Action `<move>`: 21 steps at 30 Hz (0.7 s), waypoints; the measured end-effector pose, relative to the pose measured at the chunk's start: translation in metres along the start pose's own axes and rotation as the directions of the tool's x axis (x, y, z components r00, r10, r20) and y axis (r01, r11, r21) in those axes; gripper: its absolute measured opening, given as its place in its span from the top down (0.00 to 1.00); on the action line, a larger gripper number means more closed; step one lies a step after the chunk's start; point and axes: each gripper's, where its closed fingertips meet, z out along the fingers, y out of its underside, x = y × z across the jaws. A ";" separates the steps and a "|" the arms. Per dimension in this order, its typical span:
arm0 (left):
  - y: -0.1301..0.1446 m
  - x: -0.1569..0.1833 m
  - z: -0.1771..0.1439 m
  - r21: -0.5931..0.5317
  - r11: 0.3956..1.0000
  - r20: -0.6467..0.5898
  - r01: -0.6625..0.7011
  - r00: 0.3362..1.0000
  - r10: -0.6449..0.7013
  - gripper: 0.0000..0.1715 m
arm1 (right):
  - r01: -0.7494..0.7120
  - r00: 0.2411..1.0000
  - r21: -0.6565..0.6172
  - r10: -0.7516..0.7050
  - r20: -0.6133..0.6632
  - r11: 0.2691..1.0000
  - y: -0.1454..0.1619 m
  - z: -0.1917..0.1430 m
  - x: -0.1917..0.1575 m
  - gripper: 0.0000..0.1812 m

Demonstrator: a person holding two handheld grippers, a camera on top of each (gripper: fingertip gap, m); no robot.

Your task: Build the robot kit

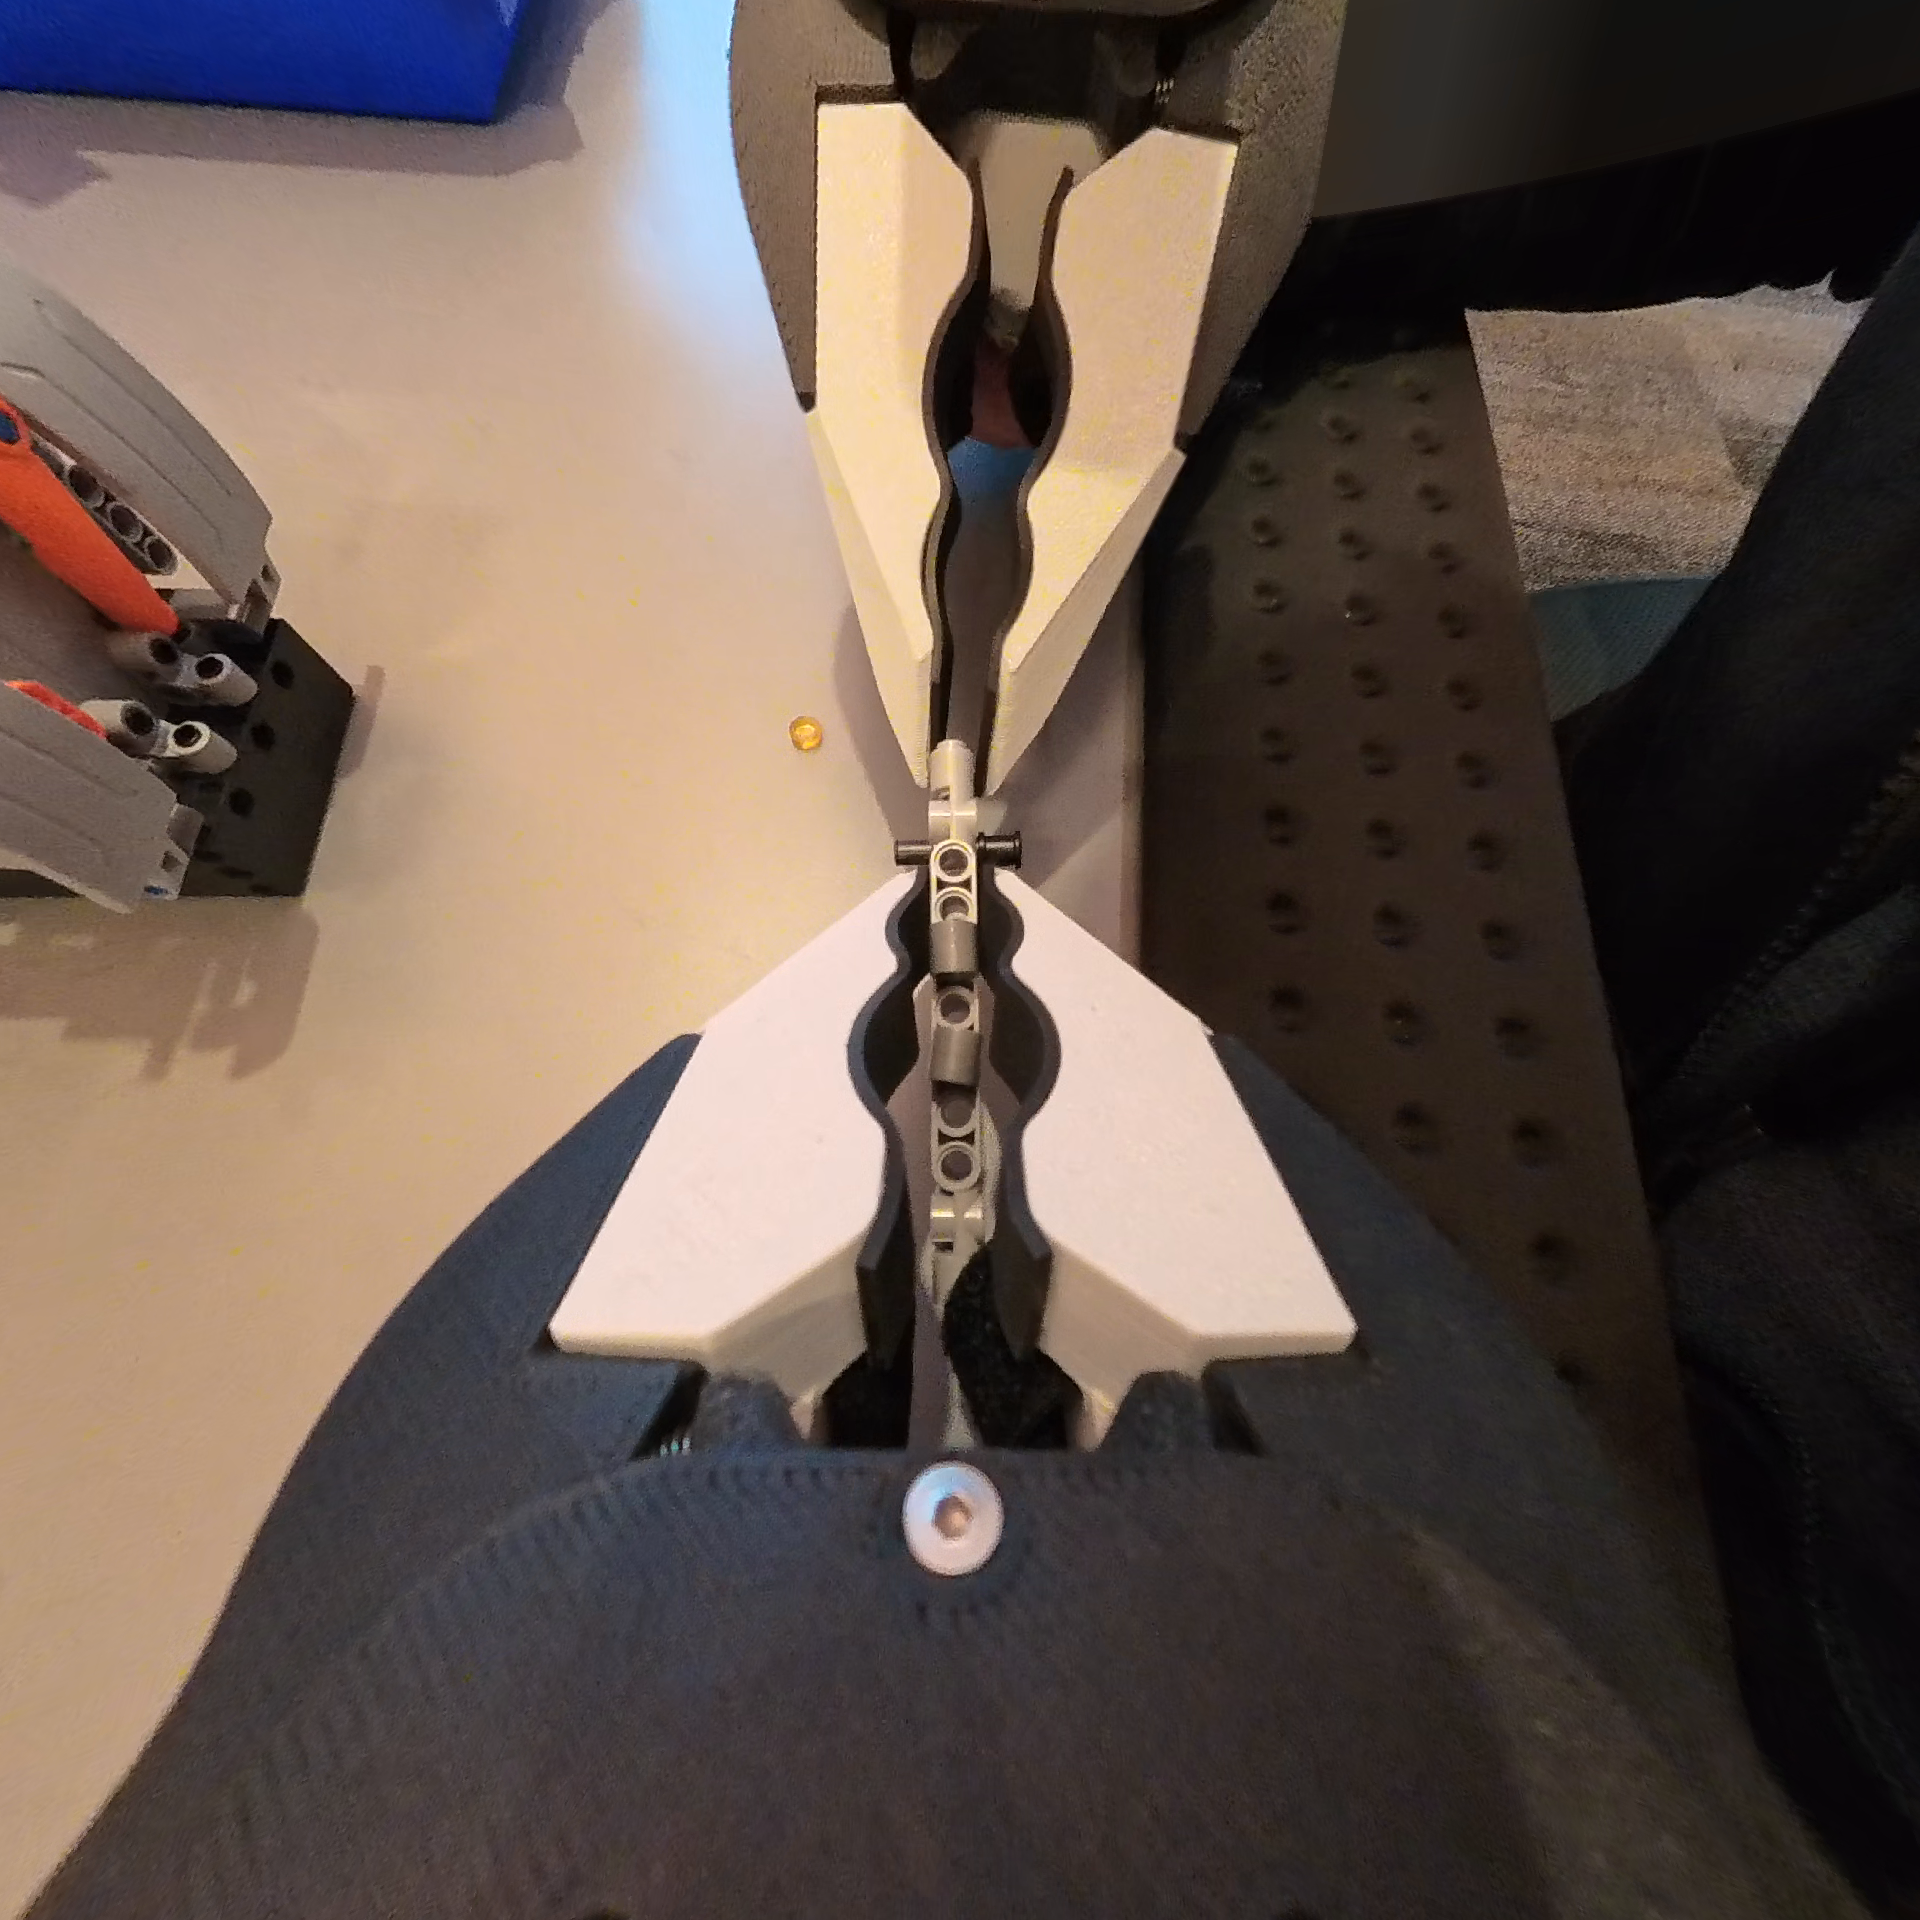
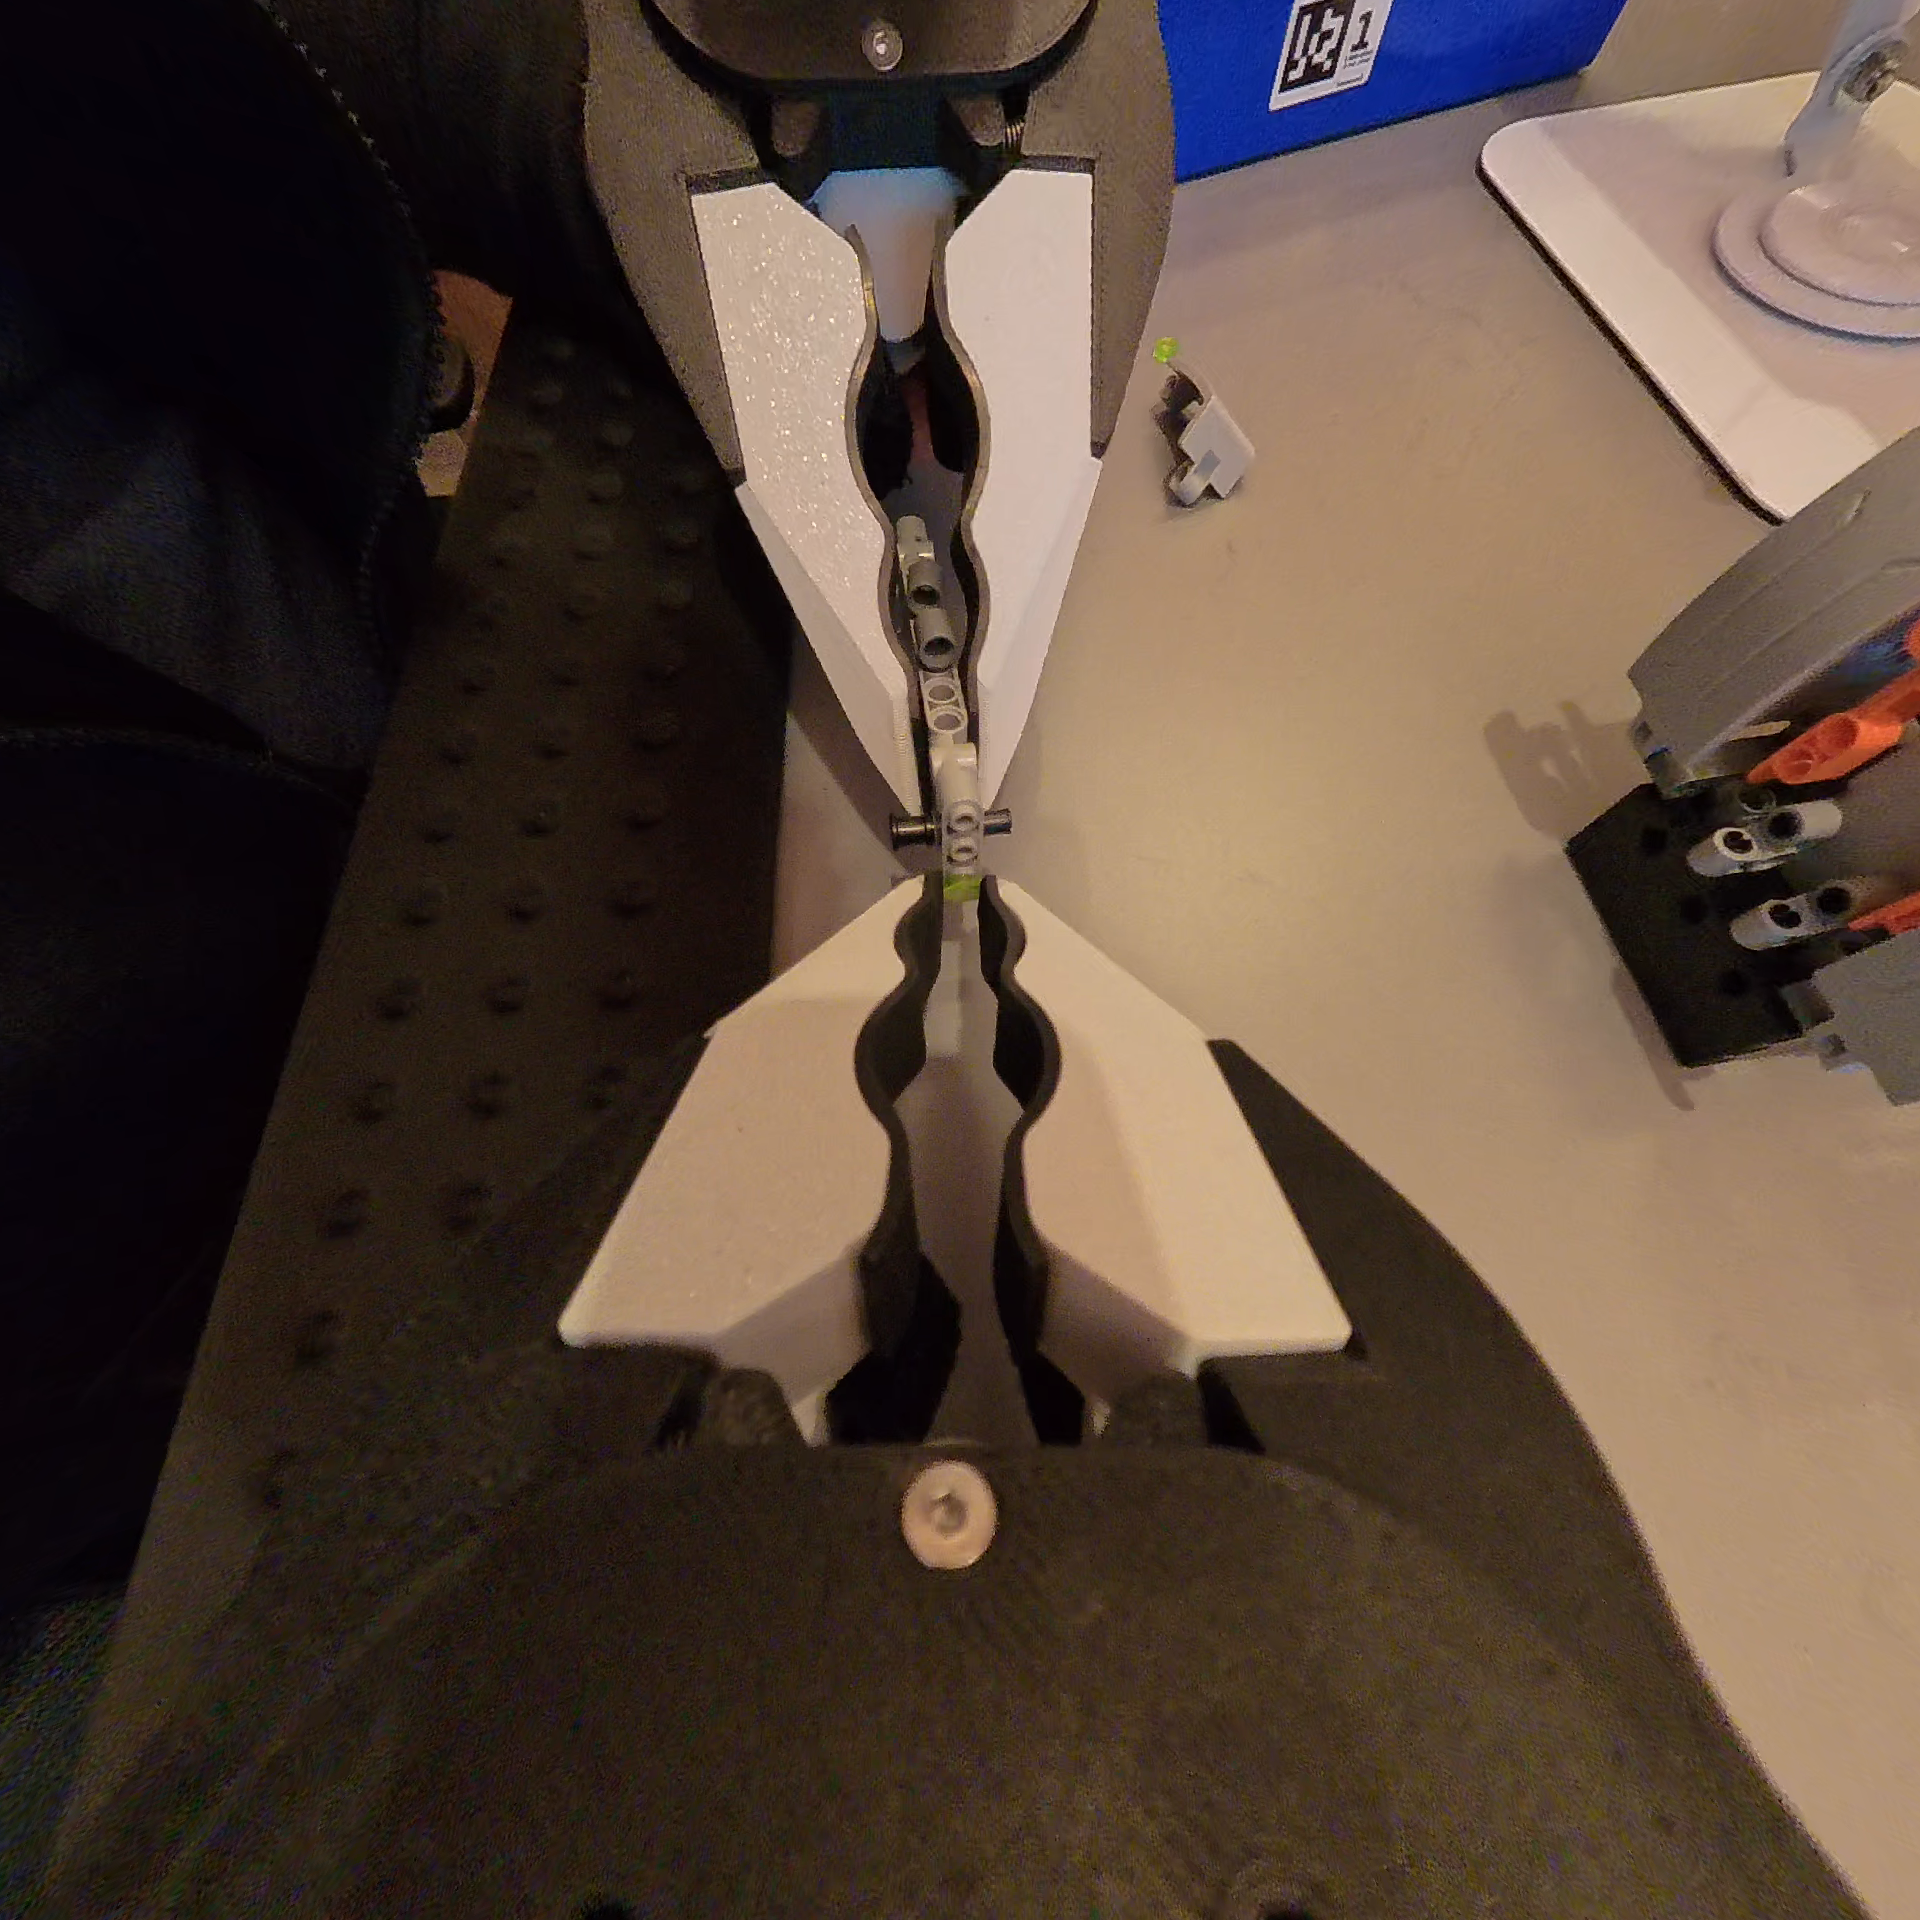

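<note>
Left tool (image 1: 957, 894) clamped on long grey holed plastic beam assembly (image 1: 957, 1023); right tool (image 2: 958, 883) pinched shut on its light-grey connector end (image 2: 961, 821), tip to tip above worktop (image 1: 468, 416) edge.

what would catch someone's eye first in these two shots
Two white-fingered grippers meet tip to tip at the table edge: the left gripper is clamped on a grey beam assembly, and the right gripper pinches a small part with a lime-green tip. Off to the side on the pale table stands a grey, orange and black brick model.
</note>
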 end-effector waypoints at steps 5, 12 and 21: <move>0.003 0.000 0.003 -0.022 1.000 -0.001 -0.005 1.000 0.005 0.97 | 0.060 0.998 -0.047 -0.061 -0.030 0.997 0.004 0.003 -0.001 0.98; 0.008 0.002 0.006 -0.056 0.998 -0.004 -0.025 1.000 0.025 0.97 | 0.106 0.993 -0.092 -0.109 -0.034 0.990 0.009 0.006 -0.003 0.98; 0.016 0.008 0.010 -0.106 0.993 -0.027 -0.058 0.998 0.056 0.98 | 0.132 0.991 -0.142 -0.133 0.006 0.981 0.017 0.012 -0.009 0.98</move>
